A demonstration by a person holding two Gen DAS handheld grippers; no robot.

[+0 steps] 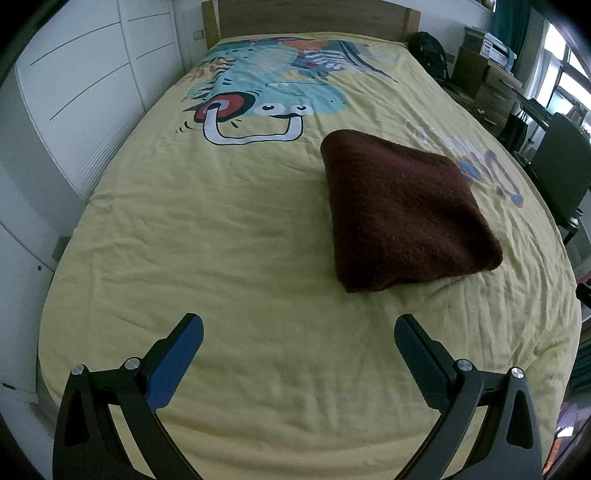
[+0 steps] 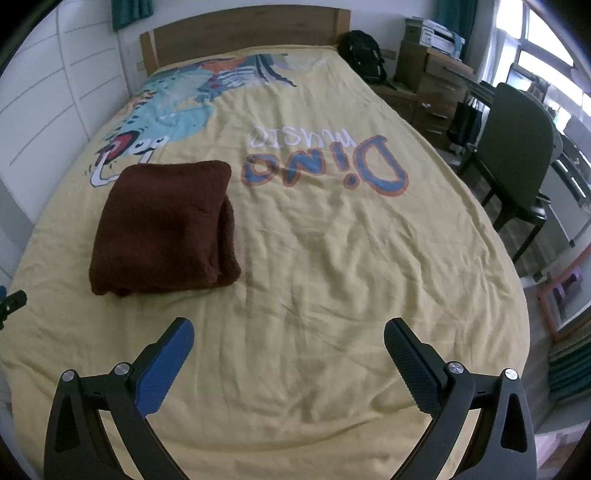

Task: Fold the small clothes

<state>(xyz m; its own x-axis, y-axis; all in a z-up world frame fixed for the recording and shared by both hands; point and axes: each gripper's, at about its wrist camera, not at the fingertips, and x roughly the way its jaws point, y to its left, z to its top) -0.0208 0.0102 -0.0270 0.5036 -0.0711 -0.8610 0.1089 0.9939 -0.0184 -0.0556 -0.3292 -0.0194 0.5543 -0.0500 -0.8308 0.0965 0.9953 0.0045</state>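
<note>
A dark brown fleece garment (image 1: 402, 210) lies folded into a thick square on the yellow bedspread (image 1: 229, 240). In the left wrist view it sits ahead and to the right of my left gripper (image 1: 298, 326), which is open and empty above the sheet. In the right wrist view the same folded garment (image 2: 162, 229) lies ahead and to the left of my right gripper (image 2: 289, 330), also open with nothing between its fingers. Neither gripper touches the garment. A small part of the left tool shows at the right wrist view's left edge (image 2: 11, 301).
The yellow bedspread (image 2: 351, 277) has a dinosaur print and "Dino music" lettering. A wooden headboard (image 2: 243, 29) is at the far end, white wardrobe doors (image 1: 81, 74) on the left. A dark chair (image 2: 517, 155), drawers (image 2: 436, 88) and a black backpack (image 2: 362, 55) stand at the right.
</note>
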